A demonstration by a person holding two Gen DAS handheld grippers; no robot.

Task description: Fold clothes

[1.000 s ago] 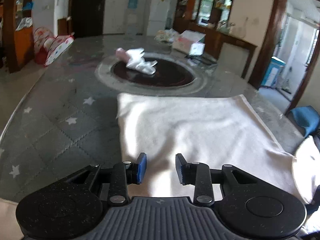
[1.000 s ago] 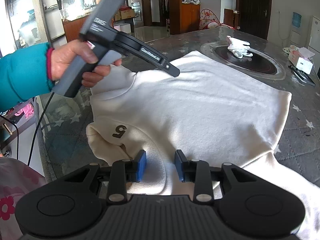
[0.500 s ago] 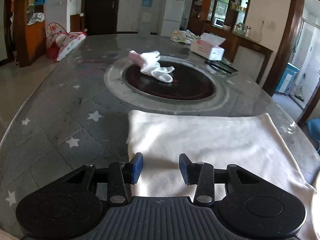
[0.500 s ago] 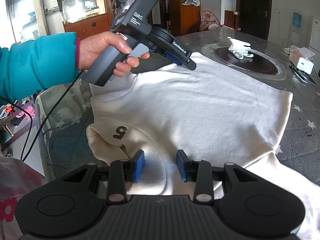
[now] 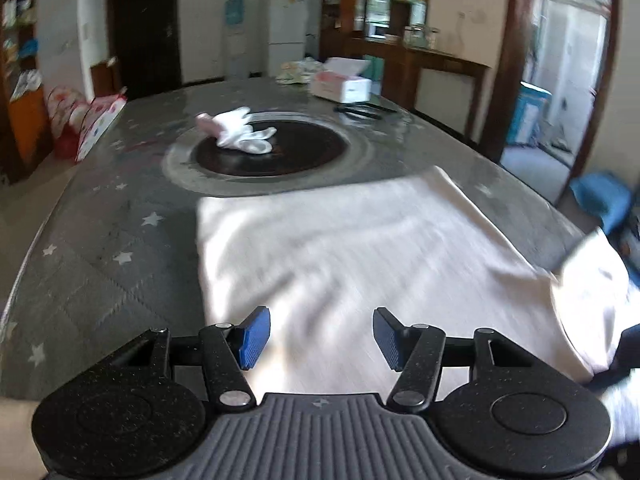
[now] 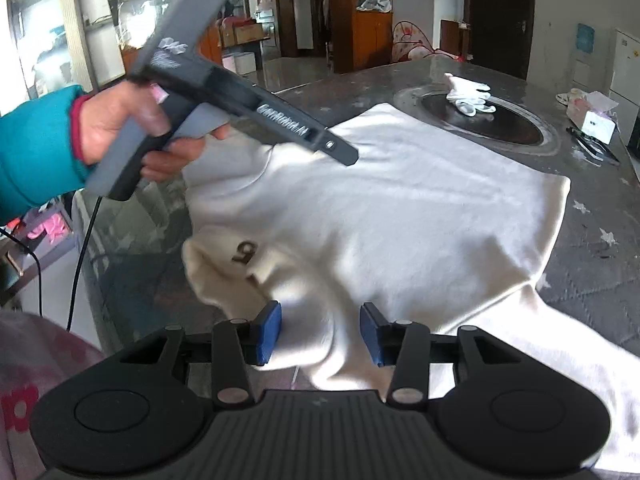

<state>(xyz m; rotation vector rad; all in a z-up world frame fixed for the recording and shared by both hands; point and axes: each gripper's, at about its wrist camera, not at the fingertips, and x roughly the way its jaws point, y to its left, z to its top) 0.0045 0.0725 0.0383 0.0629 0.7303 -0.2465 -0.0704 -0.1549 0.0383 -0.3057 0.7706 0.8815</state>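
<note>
Left gripper (image 5: 320,338): blue pads spread, empty, above the near edge of the white sweatshirt (image 5: 360,248). Right gripper (image 6: 320,334): pads spread, straddling a raised cloth fold. The sweatshirt lies flat on the grey table (image 6: 600,264); white gloves (image 5: 240,136) at 11 o'clock.

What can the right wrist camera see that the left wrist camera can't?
Only the right wrist view shows the left hand holding its gripper handle, and the number 5 printed on a folded sleeve. Only the left wrist view shows the blue stool on the floor. Both show the white sweatshirt spread on the grey table, the white gloves on the dark round centre, and a tissue box.
</note>
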